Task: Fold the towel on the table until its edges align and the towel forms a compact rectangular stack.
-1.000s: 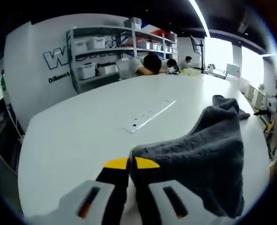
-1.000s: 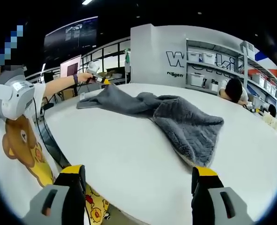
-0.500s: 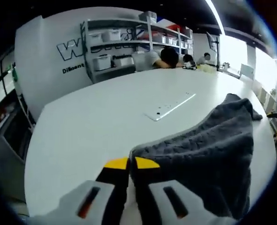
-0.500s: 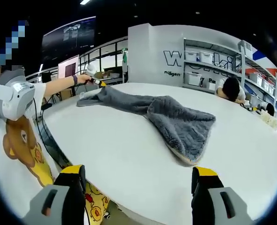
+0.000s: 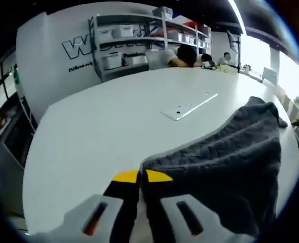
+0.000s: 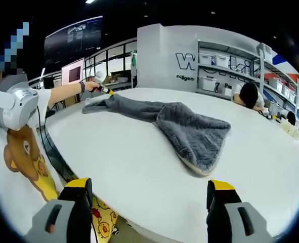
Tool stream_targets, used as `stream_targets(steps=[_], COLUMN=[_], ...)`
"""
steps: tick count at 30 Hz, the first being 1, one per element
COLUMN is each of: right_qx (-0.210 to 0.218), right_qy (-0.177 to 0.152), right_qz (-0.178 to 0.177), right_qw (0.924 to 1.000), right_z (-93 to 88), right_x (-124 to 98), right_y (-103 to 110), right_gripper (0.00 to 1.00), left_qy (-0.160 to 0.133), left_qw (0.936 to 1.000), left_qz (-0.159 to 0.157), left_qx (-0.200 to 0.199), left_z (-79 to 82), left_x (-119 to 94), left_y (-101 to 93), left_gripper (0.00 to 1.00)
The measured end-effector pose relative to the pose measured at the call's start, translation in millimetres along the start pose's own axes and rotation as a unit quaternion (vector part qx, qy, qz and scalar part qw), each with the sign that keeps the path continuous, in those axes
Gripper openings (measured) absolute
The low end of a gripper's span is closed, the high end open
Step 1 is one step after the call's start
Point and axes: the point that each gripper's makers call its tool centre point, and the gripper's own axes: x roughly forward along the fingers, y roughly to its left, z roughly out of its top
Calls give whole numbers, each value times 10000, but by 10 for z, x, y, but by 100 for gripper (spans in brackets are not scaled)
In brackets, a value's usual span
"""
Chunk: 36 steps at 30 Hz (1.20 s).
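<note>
Towel spread on table, corner pinched in closed left gripper at 6 o'clock; right gripper wide open, empty.

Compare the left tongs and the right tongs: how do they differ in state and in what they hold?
The left tongs are shut on a corner of the grey fluffy towel; the right tongs are open and hold nothing. The left tongs touch the towel, while the right tongs stand apart from it, above the edge of the white table. Both have yellow tips on black jaws.
</note>
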Motion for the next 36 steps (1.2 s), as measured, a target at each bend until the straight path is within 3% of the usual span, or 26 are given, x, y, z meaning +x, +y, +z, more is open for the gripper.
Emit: stream_targets(steps=[16, 36], right_qx=[3, 30], right_qy=[65, 66], right_qz=[-9, 8], right_qw=[10000, 10000], right_z=[2, -17], right_x=[35, 28], right_y=[46, 15], right_gripper=[98, 98], left_qy=[114, 134], left_qw=[9999, 9998], left_qz=[-30, -13], left_qx=[-44, -111], left_z=[-119, -130], left_x=[81, 70], left_y=[-3, -8], left_gripper=[5, 6])
